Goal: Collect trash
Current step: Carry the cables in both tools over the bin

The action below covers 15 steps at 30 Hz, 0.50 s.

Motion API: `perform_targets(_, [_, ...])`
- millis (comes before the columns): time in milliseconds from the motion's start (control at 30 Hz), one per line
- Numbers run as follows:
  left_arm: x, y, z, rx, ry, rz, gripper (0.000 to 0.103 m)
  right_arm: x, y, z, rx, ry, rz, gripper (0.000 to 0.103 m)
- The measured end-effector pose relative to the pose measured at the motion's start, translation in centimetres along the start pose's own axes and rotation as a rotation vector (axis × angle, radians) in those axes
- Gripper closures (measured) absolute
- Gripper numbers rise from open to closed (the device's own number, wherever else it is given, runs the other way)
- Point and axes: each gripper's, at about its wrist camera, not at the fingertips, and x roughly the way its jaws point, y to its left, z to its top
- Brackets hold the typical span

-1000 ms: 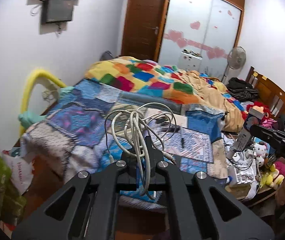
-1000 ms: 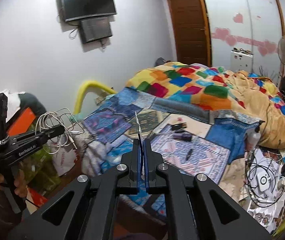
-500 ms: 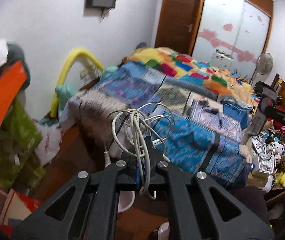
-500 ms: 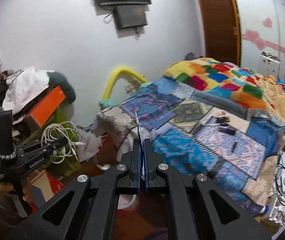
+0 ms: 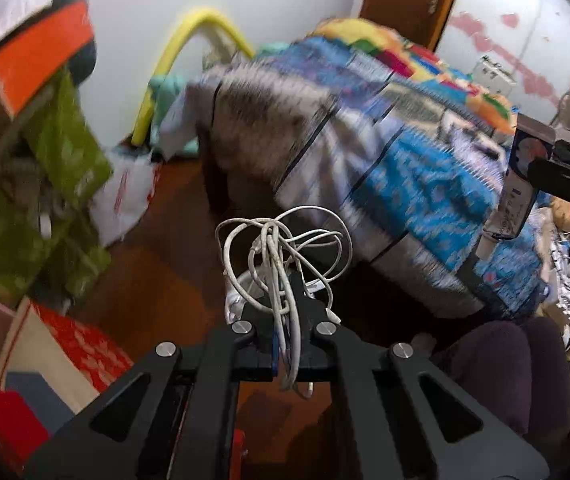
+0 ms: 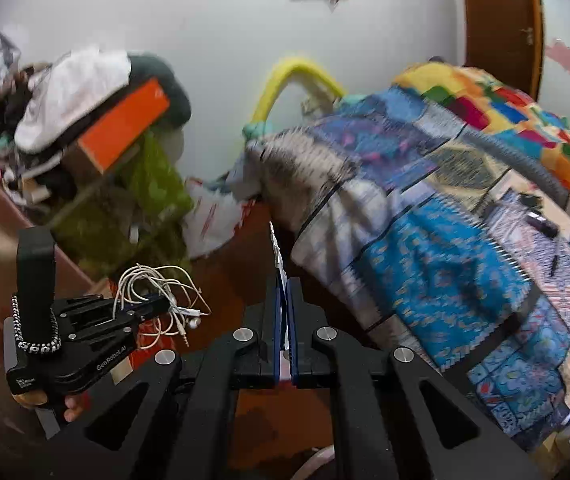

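A: Cables (image 5: 281, 248) bunched in the left claw (image 5: 283, 300), pinched tight mid-tangle so no loop trails to the floor (image 5: 173, 248).

B: Right claw (image 6: 283, 300) clamps a flat packet (image 6: 276, 252) edge-on. Both claws tilt downward beside the bed (image 6: 425, 216), probably hunting for a bin.
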Motion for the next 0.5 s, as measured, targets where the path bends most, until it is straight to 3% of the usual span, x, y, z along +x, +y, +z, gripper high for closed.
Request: perform_targets(500, [11.8, 4.1, -4.6, -0.239, 0.288, -0.019, 0.101, 14.1, 0.3, -3.3, -0.019, 0.32, 0.041, 0.1])
